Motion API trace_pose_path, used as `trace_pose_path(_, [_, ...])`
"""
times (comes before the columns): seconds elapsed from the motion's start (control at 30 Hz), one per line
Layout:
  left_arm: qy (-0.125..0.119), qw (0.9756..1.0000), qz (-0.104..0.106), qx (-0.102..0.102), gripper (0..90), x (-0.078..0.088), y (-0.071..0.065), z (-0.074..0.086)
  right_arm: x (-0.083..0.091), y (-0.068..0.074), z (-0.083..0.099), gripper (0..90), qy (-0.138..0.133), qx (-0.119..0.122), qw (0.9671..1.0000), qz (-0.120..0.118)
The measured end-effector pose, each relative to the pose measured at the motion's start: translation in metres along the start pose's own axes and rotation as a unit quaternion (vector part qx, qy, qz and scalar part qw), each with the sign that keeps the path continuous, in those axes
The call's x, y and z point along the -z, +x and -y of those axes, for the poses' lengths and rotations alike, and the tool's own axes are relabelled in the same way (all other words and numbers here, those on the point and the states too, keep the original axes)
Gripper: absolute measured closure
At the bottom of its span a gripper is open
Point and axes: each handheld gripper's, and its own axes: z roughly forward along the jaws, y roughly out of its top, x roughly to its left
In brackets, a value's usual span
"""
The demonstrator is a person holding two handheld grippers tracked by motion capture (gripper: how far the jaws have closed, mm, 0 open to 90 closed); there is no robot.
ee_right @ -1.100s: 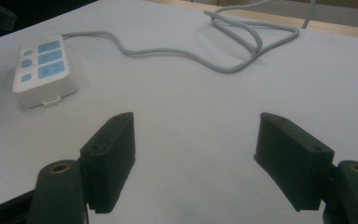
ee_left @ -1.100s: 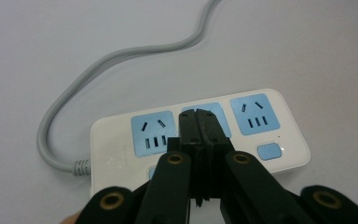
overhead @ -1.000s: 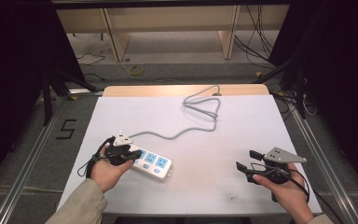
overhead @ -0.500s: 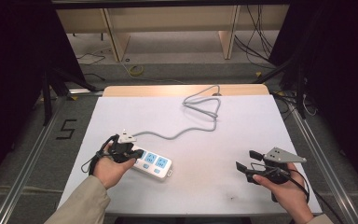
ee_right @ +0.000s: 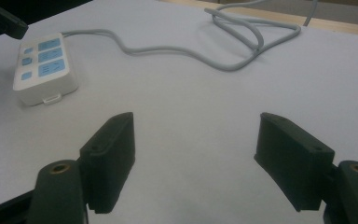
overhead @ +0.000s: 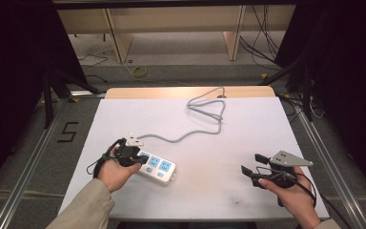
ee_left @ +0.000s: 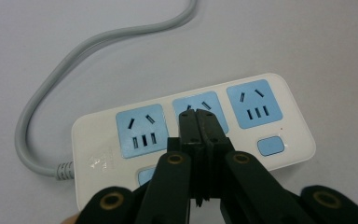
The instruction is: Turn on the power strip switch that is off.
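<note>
Power strip (overhead: 156, 167), white with three blue sockets, lies flat on the table (overhead: 228, 143) right under the left gripper (ee_left: 197, 112). Jaws clenched tight together, nothing between them, tips over the middle socket (ee_left: 200, 106); contact with it can't be told. Compared with a second ago: strip in the same spot, left gripper shifted very slightly along it, jaws shut as before. Grey cable (overhead: 205, 112) runs from the strip's end behind the left gripper and loops far ahead of both grippers, unchanged. Right gripper (ee_right: 196, 144) well apart to the strip's right, low over bare table, jaws released and wide, empty, same place as earlier.
</note>
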Motion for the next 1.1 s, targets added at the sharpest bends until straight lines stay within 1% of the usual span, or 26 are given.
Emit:
trace_pose_path(0.2, [0.017, 0.9998, 0.002, -0.007, 89.8, -0.003, -0.002, -0.001, 0.000, 0.000, 0.000, 28.6, 0.001, -0.001, 1.0000, 0.000])
trace_pose_path(0.47, [0.026, 0.9996, 0.002, -0.011, 89.8, -0.006, -0.004, -0.002, 0.000, 0.000, 0.000, 28.6, 0.001, 0.001, 1.0000, -0.001])
trace_pose_path(0.53, [0.030, 0.9994, 0.003, -0.015, 89.8, -0.006, -0.005, -0.003, 0.000, 0.000, 0.000, 28.6, 0.002, 0.001, 1.0000, -0.002])
trace_pose_path(0.57, [0.030, 0.9995, 0.003, -0.013, 89.8, -0.007, -0.005, -0.003, 0.000, 0.000, 0.000, 28.6, 0.002, 0.001, 1.0000, -0.002])
trace_pose_path(0.87, [0.040, 0.9991, 0.003, -0.015, 89.8, -0.010, -0.008, -0.005, -0.001, 0.001, 0.000, 28.6, 0.003, 0.001, 1.0000, -0.004])
trace_pose_path(1.0, [0.046, 0.9987, 0.003, -0.020, 89.8, -0.011, -0.009, -0.006, -0.001, 0.001, 0.000, 28.5, 0.003, 0.001, 1.0000, -0.004])
trace_pose_path(1.03, [0.046, 0.9988, 0.003, -0.019, 89.8, -0.012, -0.009, -0.005, -0.001, 0.001, 0.000, 28.5, 0.003, 0.001, 1.0000, -0.005])
trace_pose_path(1.1, [0.049, 0.9985, 0.004, -0.024, 89.8, -0.013, -0.010, -0.006, -0.001, 0.001, 0.000, 28.4, 0.004, 0.001, 1.0000, -0.005])
